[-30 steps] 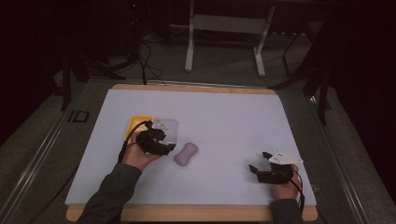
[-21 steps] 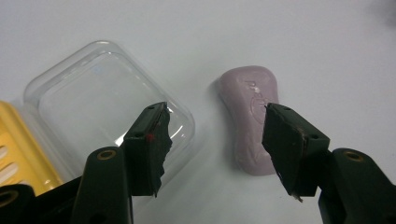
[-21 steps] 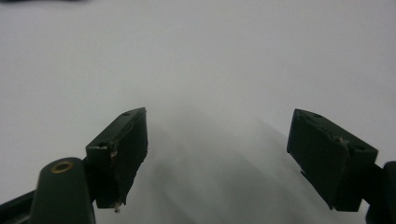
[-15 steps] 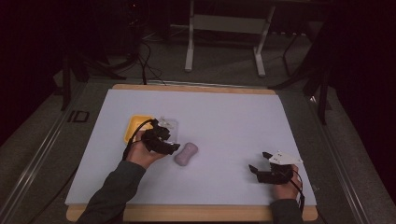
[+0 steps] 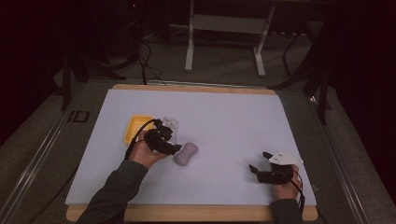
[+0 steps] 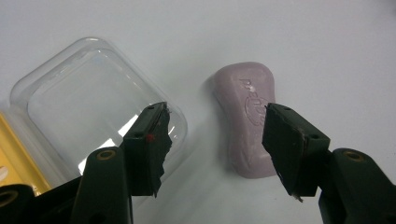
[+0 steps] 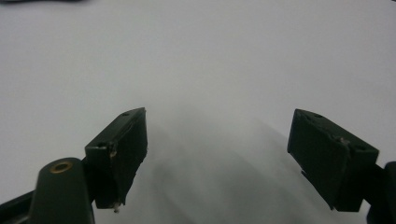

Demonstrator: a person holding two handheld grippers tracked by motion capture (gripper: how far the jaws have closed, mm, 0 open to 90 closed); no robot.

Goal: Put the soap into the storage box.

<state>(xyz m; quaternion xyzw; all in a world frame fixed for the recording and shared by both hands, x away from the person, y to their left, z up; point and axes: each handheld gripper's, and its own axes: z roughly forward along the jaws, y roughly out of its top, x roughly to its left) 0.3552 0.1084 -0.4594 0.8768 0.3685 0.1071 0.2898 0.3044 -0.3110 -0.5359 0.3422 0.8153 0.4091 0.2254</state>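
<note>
My left tool (image 6: 215, 140) is wide open and holds nothing; its jaws hang just over the tabletop (image 6: 327, 42), with the purple soap bar (image 6: 247, 123) partly between them, nearer the right jaw; I cannot tell if that jaw touches it; at about ten o'clock from the soap sits the clear lid (image 6: 98, 102) of a soap box, flipped open, with the yellow tray (image 6: 16, 149) joined at its far side; my right tool (image 7: 217, 154) is wide open too, holding nothing, low over bare tabletop at about four o'clock, well apart from the soap; I think the job is putting the soap in the box; the box is open, but the soap is not picked up yet; grabbing, placing and closing are left.
</note>
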